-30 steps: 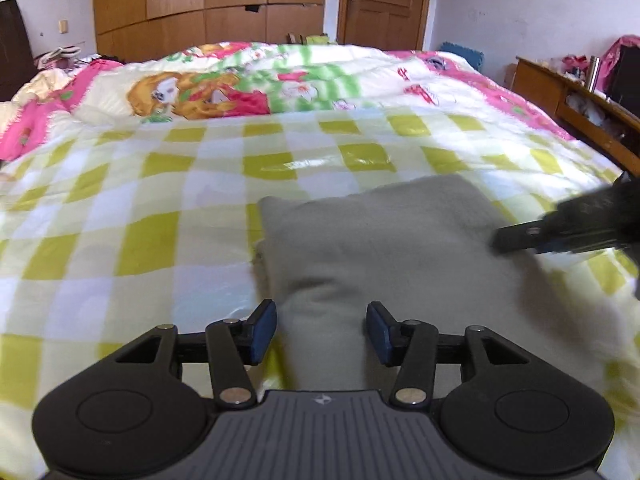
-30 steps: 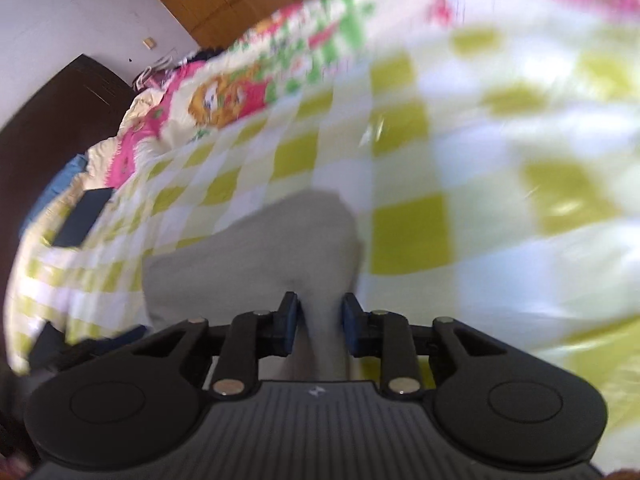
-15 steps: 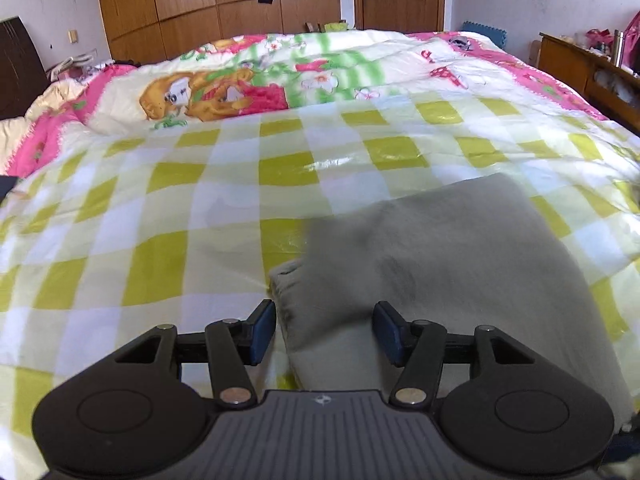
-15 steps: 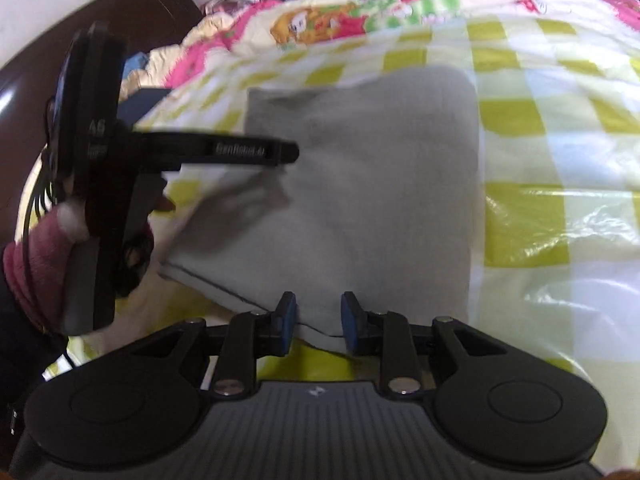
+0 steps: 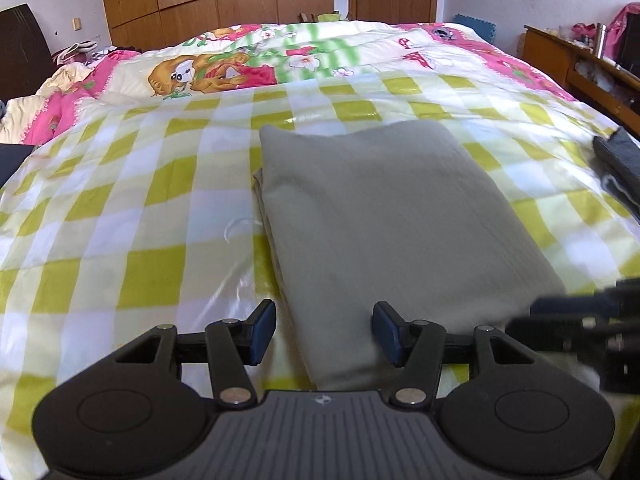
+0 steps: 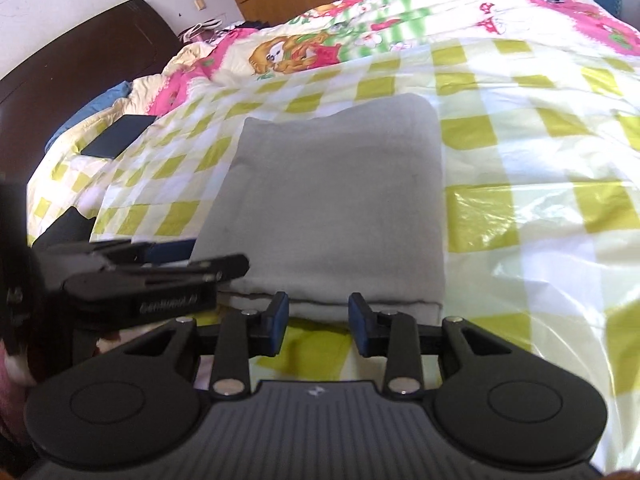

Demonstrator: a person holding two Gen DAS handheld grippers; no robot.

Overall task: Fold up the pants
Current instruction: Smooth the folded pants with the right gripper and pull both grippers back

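From the left wrist camera, the gray pants (image 5: 384,216) lie folded in a flat, neat block on the yellow and white checked sheet (image 5: 132,216). The left gripper (image 5: 324,332) has its blue fingers spread wide apart. They hold nothing, and the near end of the pants shows between them. The right gripper (image 5: 568,320) pokes in from the right, blurry, just by the near right corner of the pants. A dark cloth (image 5: 620,164) lies at the right edge of the bed.

From the right wrist camera, the pants (image 6: 340,208) sit just past the right gripper (image 6: 318,322). Its blue fingers are apart and hold nothing. The left gripper (image 6: 172,272) is on the left, near the pants' near left corner. A dark flat thing (image 6: 118,136) lies far left on the bed
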